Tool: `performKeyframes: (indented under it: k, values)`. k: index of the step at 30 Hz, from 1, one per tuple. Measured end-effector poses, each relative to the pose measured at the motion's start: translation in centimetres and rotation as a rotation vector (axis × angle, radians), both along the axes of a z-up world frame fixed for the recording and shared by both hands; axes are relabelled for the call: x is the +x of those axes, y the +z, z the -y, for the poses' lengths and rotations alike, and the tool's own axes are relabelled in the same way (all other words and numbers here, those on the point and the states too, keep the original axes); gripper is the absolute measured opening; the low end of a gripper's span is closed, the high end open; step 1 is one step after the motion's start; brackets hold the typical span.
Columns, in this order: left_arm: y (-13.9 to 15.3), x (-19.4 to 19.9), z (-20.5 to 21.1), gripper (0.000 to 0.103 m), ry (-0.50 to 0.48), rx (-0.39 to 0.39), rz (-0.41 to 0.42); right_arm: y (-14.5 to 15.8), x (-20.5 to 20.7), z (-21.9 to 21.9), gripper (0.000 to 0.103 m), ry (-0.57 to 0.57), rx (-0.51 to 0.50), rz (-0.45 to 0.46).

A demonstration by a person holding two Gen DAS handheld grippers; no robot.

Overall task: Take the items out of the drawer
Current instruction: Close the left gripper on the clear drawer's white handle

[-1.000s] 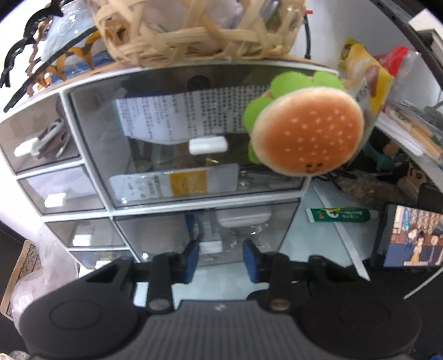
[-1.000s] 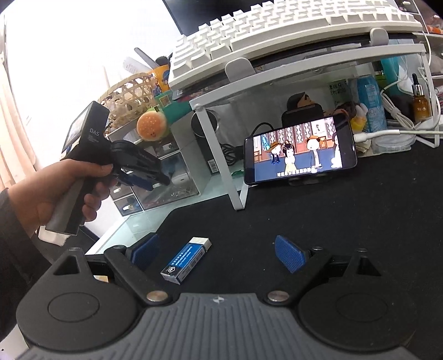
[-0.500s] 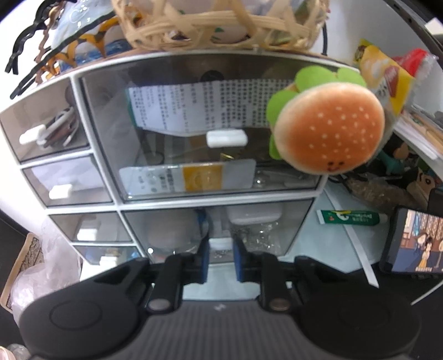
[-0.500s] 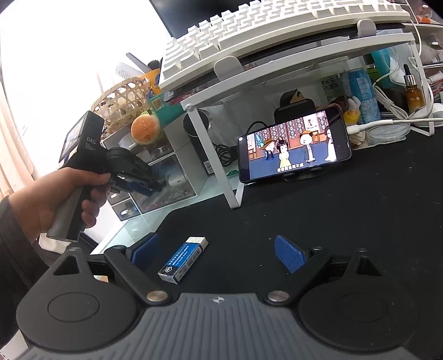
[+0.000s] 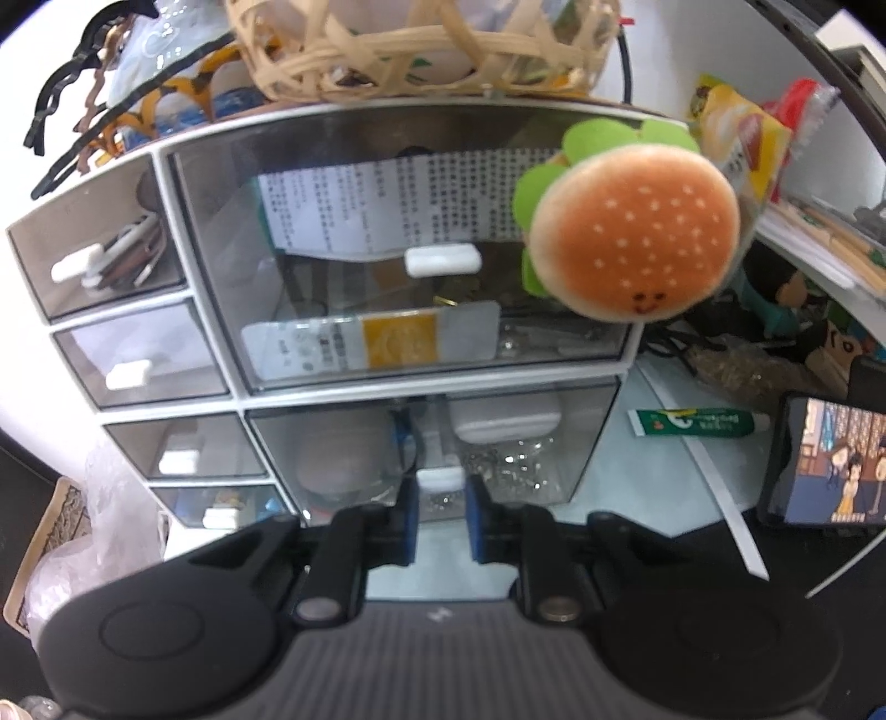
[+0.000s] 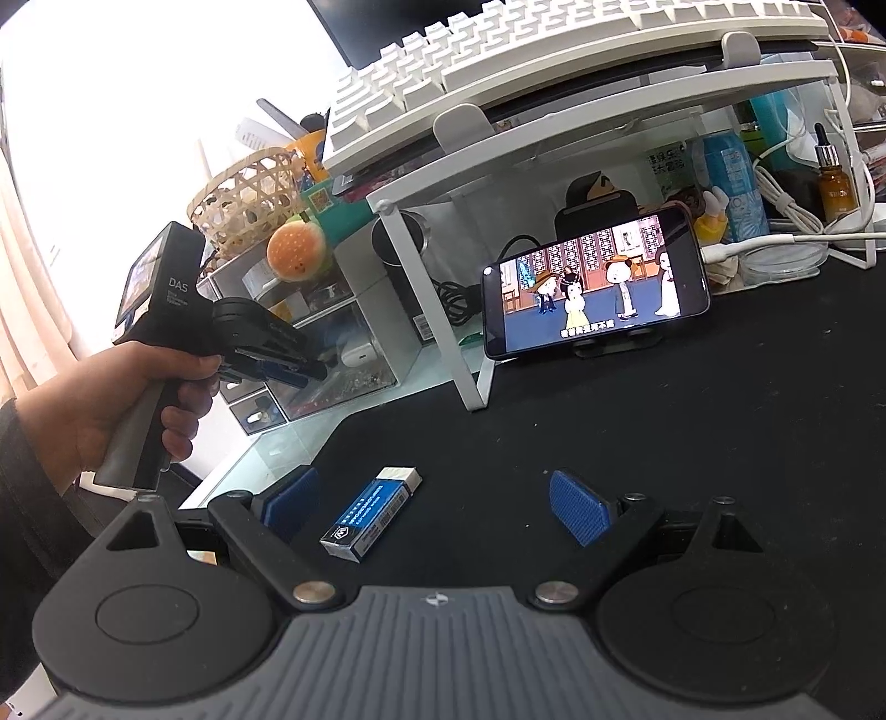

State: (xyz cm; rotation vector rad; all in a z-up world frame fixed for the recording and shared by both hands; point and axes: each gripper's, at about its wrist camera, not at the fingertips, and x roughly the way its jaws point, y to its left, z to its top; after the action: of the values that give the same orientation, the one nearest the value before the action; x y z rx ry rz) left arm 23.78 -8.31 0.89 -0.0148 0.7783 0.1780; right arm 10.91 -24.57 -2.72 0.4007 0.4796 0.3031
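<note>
A clear plastic drawer unit (image 5: 398, 382) with white frame stands on the desk; it also shows in the right wrist view (image 6: 310, 332). My left gripper (image 5: 440, 518) is shut on the white handle (image 5: 440, 479) of the bottom large drawer (image 5: 432, 443), which holds a white case and small metal bits. The drawer looks slightly pulled out. My right gripper (image 6: 437, 509) is open and empty above the black mat, with a blue-sleeved eraser (image 6: 371, 512) lying between its fingers.
A plush burger (image 5: 631, 243) hangs in front of the upper drawer. A wicker basket (image 5: 421, 44) sits on the unit. A phone (image 6: 595, 282) plays video under a white riser (image 6: 581, 111) carrying a keyboard. A green tube (image 5: 698, 422) lies right of the unit.
My left gripper moved in to the bottom drawer and closed its fingers on the white handle. The right gripper stayed open over the eraser.
</note>
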Motion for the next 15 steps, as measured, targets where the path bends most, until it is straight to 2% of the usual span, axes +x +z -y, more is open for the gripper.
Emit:
performKeyframes:
  k: [3,4,8,10,12,15]
  values:
    - [-0.1,-0.1,0.5,0.015,0.003,0.006,-0.007,0.0,0.1,-0.1,0.094,0.001,-0.004,-0.004]
    - [-0.1,-0.2,0.7,0.000,0.008,0.015,-0.014,0.0,0.1,-0.1,0.094,0.001,-0.004,-0.005]
    - [-0.3,-0.5,1.1,0.000,0.003,0.009,-0.015,0.0,0.1,-0.2,0.094,0.004,0.001,-0.011]
    - [0.8,-2.1,-1.8,0.000,0.013,-0.037,0.000,0.0,0.0,-0.3,0.094,0.007,0.004,-0.011]
    - [1.3,-2.8,-4.0,0.007,0.036,-0.037,0.016,-0.1,-0.1,-0.4,0.094,0.008,-0.002,-0.011]
    - [1.6,-2.7,-4.0,0.014,0.050,-0.024,0.023,-0.1,-0.3,-0.5,0.094,0.010,-0.005,-0.012]
